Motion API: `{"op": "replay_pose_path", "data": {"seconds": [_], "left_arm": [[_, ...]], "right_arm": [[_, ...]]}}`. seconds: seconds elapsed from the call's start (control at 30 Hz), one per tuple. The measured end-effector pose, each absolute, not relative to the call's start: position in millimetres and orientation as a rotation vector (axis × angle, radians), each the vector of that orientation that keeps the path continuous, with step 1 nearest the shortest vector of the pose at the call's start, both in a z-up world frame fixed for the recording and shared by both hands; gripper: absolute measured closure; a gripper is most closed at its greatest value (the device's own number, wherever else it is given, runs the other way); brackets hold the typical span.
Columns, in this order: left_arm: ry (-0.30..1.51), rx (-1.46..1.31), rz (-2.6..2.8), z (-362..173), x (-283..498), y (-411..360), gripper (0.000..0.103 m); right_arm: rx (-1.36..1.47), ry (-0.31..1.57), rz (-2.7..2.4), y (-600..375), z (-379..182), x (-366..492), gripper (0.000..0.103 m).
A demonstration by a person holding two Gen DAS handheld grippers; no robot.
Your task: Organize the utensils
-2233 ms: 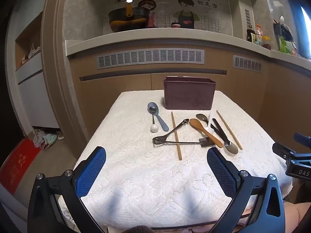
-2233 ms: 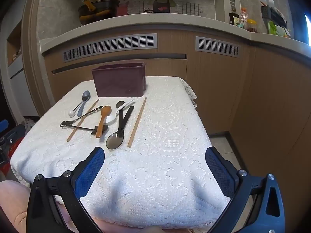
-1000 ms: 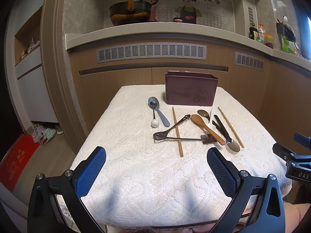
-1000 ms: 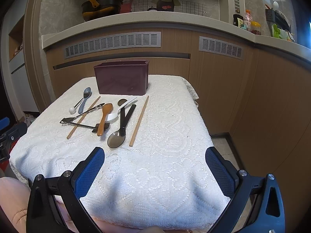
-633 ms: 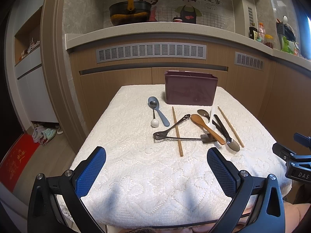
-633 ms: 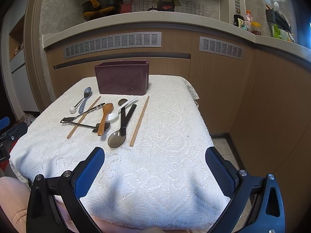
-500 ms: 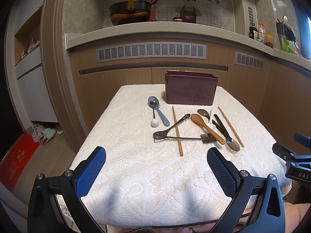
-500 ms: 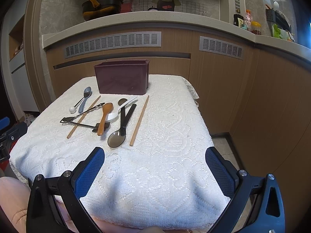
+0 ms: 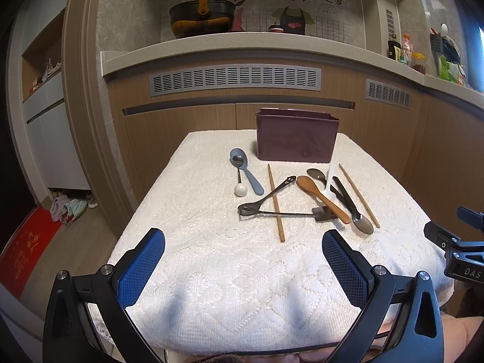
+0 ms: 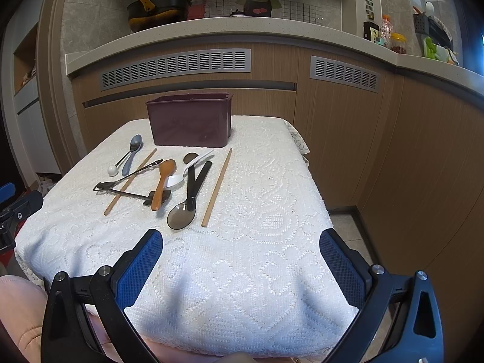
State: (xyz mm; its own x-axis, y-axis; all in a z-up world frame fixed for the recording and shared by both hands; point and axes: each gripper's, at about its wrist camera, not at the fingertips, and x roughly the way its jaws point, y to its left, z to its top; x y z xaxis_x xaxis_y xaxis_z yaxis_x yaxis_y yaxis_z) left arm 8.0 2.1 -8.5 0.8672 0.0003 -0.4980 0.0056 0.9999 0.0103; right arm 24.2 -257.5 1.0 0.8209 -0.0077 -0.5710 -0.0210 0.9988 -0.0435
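Nothing was sorted yet, I judged. My left gripper (image 9: 243,267) hung wide open and empty over the table's near edge. From left to right lay a blue spoon (image 9: 245,171), a chopstick (image 9: 275,201), a wooden spoon (image 9: 320,198) and another chopstick (image 9: 358,195); the box (image 9: 296,139) stood at the far edge. My right gripper (image 10: 241,267) was open too.

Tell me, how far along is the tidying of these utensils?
Nothing looks done yet. I see nothing sticking out of the dark maroon plastic bin. Nothing is in hand: the left gripper and right gripper hover open at the table's near edge. Left to sort: the wooden spoon, two wooden chopsticks, the blue-grey spoon and the other utensils lying on the white lace tablecloth.
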Motion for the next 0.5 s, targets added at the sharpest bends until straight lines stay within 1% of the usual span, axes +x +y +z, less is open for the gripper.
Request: {"op": "replay_pose_path", "data": {"seconds": [0.5], "left_arm": [[0.526,0.011,-0.004,-7.7,8.7,2.3,0.0]], "right_arm": [[-0.05,0.61,0.008,-257.9,-0.5,23.6,0.0]]}}
